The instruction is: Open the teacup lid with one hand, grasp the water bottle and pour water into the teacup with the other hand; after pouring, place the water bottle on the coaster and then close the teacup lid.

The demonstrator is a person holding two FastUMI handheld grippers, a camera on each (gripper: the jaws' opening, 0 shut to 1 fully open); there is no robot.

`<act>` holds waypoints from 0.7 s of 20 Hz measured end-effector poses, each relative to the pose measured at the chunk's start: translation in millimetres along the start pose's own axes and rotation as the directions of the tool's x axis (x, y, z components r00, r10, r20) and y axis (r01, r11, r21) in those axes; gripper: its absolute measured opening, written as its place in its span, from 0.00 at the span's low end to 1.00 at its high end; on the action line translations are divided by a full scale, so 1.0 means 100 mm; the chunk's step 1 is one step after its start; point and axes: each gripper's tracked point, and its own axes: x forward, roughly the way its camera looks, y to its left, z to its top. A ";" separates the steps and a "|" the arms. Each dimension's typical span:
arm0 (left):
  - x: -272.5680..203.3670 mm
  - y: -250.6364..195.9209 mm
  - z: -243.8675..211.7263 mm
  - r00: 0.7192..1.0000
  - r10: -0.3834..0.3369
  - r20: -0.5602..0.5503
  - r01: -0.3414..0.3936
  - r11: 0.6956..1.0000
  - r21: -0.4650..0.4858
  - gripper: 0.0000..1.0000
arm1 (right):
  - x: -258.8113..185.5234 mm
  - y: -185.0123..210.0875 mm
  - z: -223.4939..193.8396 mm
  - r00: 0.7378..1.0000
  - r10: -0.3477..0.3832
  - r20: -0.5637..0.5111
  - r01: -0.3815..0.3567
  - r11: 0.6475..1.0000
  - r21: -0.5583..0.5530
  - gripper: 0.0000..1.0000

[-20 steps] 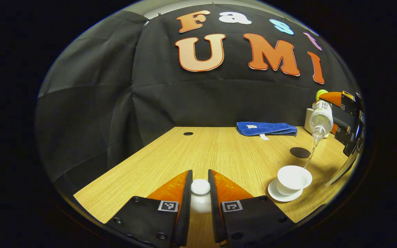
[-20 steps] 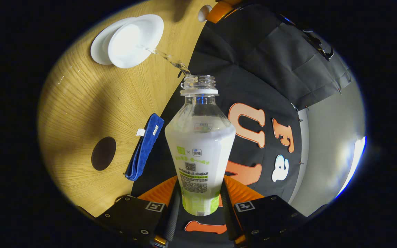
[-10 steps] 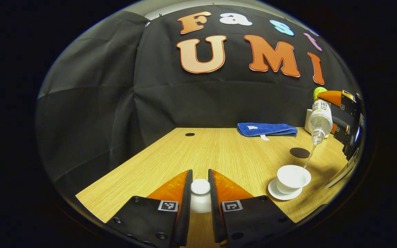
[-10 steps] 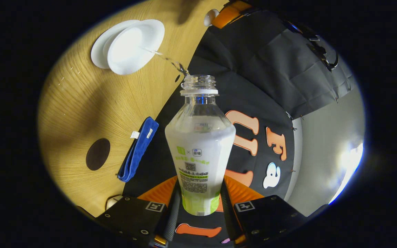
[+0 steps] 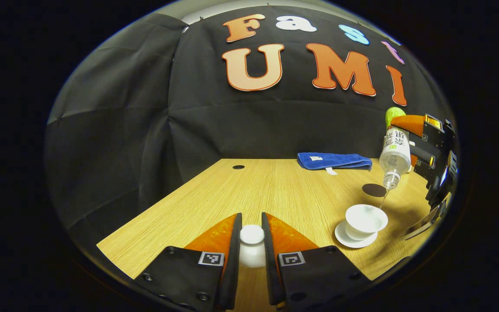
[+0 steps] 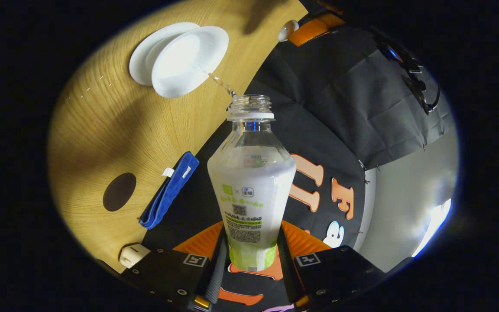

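Water bottle (image 6: pixel 249 190) label: print too small, blurred to read. No other legible text.

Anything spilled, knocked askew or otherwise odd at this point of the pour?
Nothing stands out. The water bottle, tilted in the right gripper, sends a thin stream into the teacup, which sits upright on its saucer. No puddle is visible on the table. The left gripper holds the lid.

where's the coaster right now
The coaster lies bare on the table, right side of the left gripper view, between the blue towel and the teacup, just beside the tilted water bottle.
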 end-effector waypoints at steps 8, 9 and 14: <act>-0.06 0.00 0.01 1.000 0.001 0.004 -0.001 1.000 0.008 0.31 | 0.03 -0.05 0.14 0.997 -0.041 0.069 0.047 0.995 -0.090 0.55; -0.06 -0.01 0.00 1.000 -0.001 0.000 0.001 1.000 0.012 0.31 | 0.03 -0.08 0.14 0.995 -0.052 0.081 0.062 0.991 -0.120 0.59; -0.05 -0.02 -0.01 1.000 -0.002 -0.003 0.002 1.000 0.020 0.32 | 0.08 -0.11 0.16 0.992 -0.081 0.099 0.094 0.985 -0.142 0.59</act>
